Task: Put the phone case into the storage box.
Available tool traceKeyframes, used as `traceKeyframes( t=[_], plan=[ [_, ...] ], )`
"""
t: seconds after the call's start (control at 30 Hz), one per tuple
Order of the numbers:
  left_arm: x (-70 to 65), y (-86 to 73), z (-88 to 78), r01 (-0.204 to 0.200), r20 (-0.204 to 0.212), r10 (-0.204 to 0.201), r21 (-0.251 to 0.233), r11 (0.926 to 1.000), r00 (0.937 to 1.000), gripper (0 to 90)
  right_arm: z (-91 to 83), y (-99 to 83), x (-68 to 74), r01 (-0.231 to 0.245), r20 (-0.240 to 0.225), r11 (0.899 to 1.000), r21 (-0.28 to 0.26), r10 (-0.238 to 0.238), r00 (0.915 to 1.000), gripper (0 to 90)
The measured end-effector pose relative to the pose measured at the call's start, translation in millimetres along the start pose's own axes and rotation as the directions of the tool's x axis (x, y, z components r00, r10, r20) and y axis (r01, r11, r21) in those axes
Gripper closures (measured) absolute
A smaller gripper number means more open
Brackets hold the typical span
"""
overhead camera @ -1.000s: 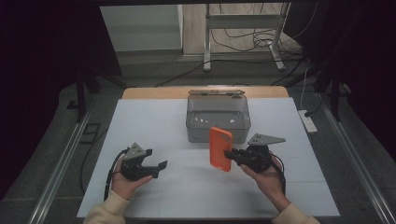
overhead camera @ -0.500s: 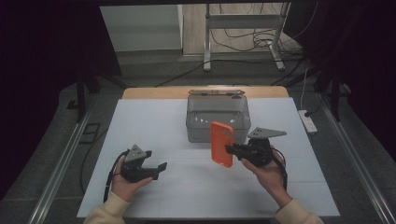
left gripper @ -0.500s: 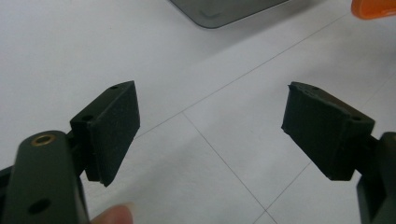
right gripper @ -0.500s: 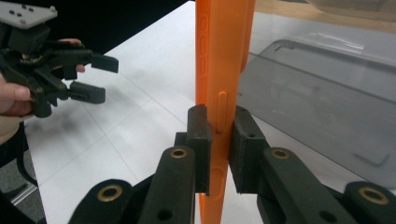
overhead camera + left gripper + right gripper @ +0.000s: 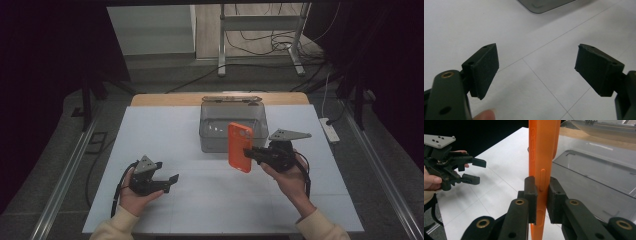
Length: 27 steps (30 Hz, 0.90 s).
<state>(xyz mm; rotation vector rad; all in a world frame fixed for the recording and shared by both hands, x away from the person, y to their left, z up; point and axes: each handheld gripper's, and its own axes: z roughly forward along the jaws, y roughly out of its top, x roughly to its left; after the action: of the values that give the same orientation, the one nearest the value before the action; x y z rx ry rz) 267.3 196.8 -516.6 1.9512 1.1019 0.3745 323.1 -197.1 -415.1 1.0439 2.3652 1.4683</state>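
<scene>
Raised since the earlier frame, the right gripper (image 5: 251, 154) pinches the orange phone (image 5: 240, 147) upright across its thin edges before the grey box (image 5: 233, 125); left gripper (image 5: 169, 182) fingers spread; rigid, slick, breakable, so grip mid-body.

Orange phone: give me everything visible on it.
The orange phone looks like a slim slab in a matte orange case, with a camera cutout at its upper corner and moulded side buttons along one edge. It stands upright on end, lifted off the white table, just in front of the grey translucent bin. The right gripper clamps its lower part, pads pressing both faces. Nothing else touches it.
</scene>
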Motion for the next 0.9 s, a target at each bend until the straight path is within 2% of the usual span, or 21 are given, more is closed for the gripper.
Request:
traceKeyframes(
  t=[0.57, 0.9],
  plan=[
    [-0.1, 0.2, -0.5, -0.003, 0.000, 0.003, -0.004, 1.0000, 1.0000, 19.2, -12.5, 13.7, -4.3, -0.007, 0.023, 1.000, -0.023, 0.007, 0.9997, 79.6],
    [-0.8, 0.6, -0.4, -0.004, 0.002, 0.004, -0.002, 1.0000, 1.0000, 19.2, -21.1, 20.4, -7.5, -0.026, 0.038, 0.998, -0.054, 0.028, 0.9989, 79.6]
  ],
)
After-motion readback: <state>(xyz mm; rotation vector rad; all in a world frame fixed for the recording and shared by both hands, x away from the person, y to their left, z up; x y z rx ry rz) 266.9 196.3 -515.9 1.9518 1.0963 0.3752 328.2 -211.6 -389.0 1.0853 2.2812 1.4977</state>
